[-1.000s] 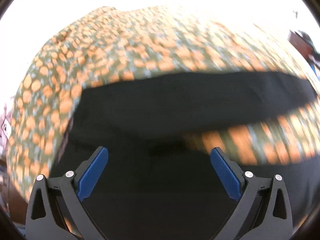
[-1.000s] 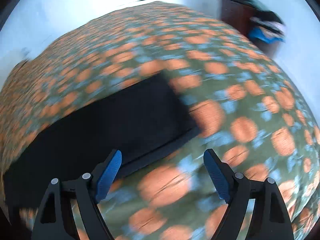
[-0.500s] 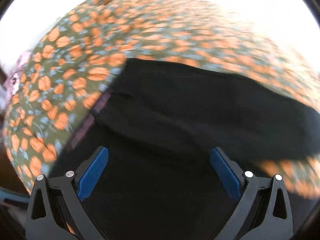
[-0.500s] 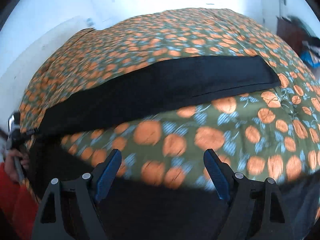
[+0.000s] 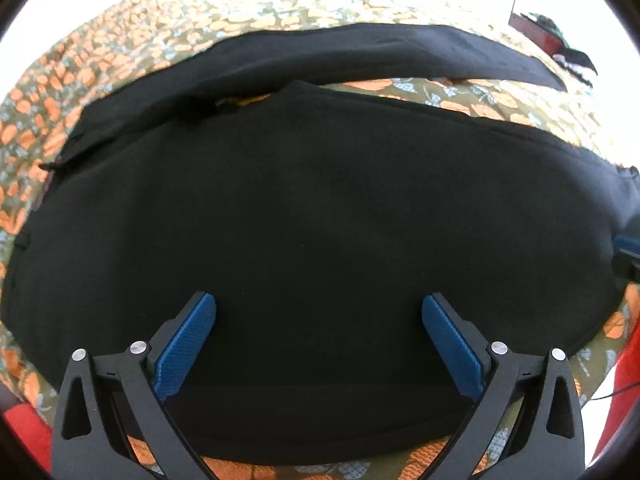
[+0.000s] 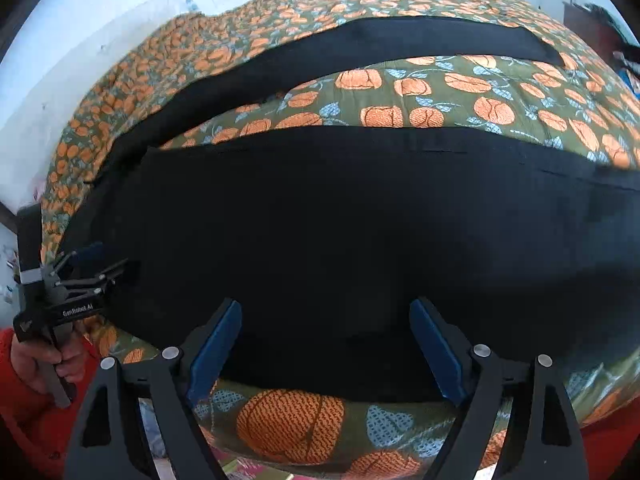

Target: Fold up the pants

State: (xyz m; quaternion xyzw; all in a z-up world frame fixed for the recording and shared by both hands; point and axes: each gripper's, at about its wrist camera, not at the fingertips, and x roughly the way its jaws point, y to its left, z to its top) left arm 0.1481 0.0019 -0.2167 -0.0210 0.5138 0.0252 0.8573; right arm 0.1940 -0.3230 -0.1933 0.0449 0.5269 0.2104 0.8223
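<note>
While the black pants (image 5: 320, 208) lay spread across the bed's pumpkin-print bedspread (image 6: 460, 92), both tools hung over the near leg, pointing steeply down at the cloth. One leg ran as a wide dark band close to the bed's near edge; the other (image 6: 400, 40) stretched farther back, the two parting toward the right with a wedge of patterned cover between them and joining at the left.

Seen from the left wrist, the left hand-held gripper (image 5: 318, 344) stood released, its blue pads (image 5: 186, 344) wide apart above the fabric with nothing pinched between them; whether the tips touched the cloth could not be told. From the right wrist view, the right hand-held gripper (image 6: 326, 352) was likewise released, its jaws having just been opening, and only flat fabric and the hem edge showed in the gap, not grasped. Below that hem a large orange pumpkin (image 6: 288, 424) of the print sat on the cover.

At the left edge of the right wrist view, the left tool appeared again, gripped by a hand (image 6: 44, 364) emerging from a red sleeve (image 6: 24, 420), its fingers over the waist end of the pants. A dark cabinet (image 5: 536, 32) with clothing heaped on it stood at the far right, beyond the bed, against a bright white wall (image 6: 80, 20).
</note>
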